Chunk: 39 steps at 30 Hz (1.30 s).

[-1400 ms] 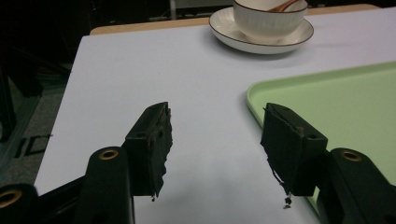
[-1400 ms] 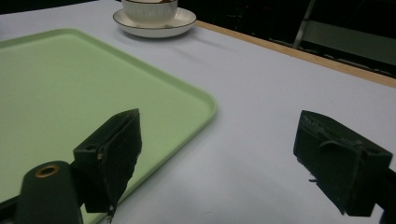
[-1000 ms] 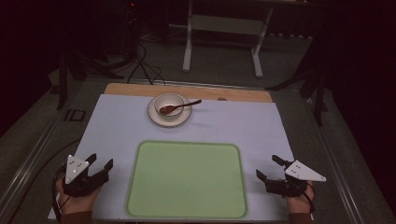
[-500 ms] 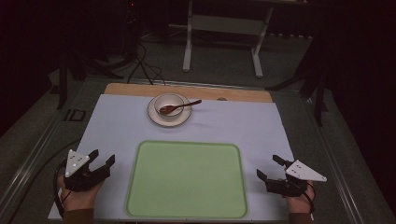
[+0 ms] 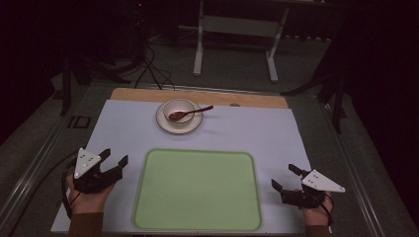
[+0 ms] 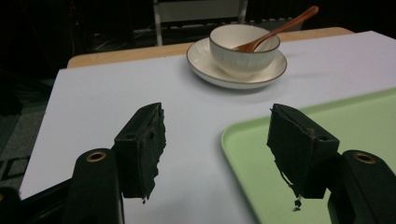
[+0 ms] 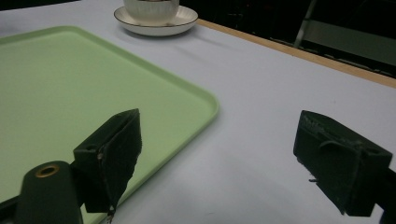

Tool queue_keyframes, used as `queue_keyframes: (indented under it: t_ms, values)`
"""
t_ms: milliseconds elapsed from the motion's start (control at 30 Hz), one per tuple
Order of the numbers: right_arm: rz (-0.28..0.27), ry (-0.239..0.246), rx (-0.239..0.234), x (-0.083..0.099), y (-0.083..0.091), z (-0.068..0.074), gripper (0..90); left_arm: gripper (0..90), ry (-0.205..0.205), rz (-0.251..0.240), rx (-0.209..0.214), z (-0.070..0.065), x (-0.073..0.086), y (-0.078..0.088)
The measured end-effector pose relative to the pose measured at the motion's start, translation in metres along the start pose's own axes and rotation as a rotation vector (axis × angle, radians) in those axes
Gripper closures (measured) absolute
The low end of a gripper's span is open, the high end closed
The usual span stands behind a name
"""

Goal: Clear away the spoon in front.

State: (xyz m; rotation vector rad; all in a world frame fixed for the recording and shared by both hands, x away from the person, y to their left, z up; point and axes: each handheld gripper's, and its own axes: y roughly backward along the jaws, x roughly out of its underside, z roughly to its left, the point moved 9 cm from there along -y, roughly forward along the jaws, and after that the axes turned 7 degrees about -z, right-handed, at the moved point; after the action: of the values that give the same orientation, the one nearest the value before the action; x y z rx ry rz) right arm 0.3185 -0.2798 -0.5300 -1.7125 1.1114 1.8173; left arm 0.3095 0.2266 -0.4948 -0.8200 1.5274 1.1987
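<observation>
The bowl (image 5: 179, 109) stands on a saucer (image 5: 165, 124) at the far edge of the table (image 5: 276, 133), a little left of the middle, with a wooden spoon (image 5: 191, 112) resting in it, handle out over the rim toward the right. This is the only tableware laid out, so it is judged to be the item the work concerns. A green tray (image 5: 197, 190) lies empty at the near edge, centred between the two hands, and is probably set there as the receiving place. The left gripper (image 5: 113, 160) hovers just beside the tray's left edge, jaws wide apart with nothing between them; in the left gripper view the bowl (image 6: 244, 46) sits ahead between the two jaws, which suggests this hand is lined up to approach it. The right gripper (image 5: 285, 178) sits by the tray's right edge near the table's near right corner, jaws likewise wide and empty, pointing across the tray (image 7: 93, 84) toward the saucer (image 7: 156, 23). Both hands flank the tray well apart from the bowl, so no pick-up is judged begun. The spoon lies loose and may slip if the bowl is tilted.
</observation>
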Motion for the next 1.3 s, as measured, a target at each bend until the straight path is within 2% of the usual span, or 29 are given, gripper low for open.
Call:
queue_keyframes:
  t_ms: [533, 867, 1100, 1300]
  values:
    - [0.0, -0.001, 0.002, 0.0, 0.001, -0.001, 14.9, 35.7, -0.052, -0.023, 0.029, -0.013, -0.033, -0.022]
    - [-0.001, -0.001, 0.003, 0.0, 0.001, -0.001, 14.9, 35.3, -0.084, -0.017, 0.057, -0.026, -0.046, -0.04]
    - [-0.001, -0.002, 0.003, 0.0, 0.001, -0.002, 14.9, 33.7, -0.105, 0.005, 0.079, -0.035, -0.053, -0.052]
    - [-0.002, -0.003, 0.002, 0.0, 0.001, -0.002, 14.9, 33.7, -0.107, 0.008, 0.083, -0.037, -0.057, -0.059]
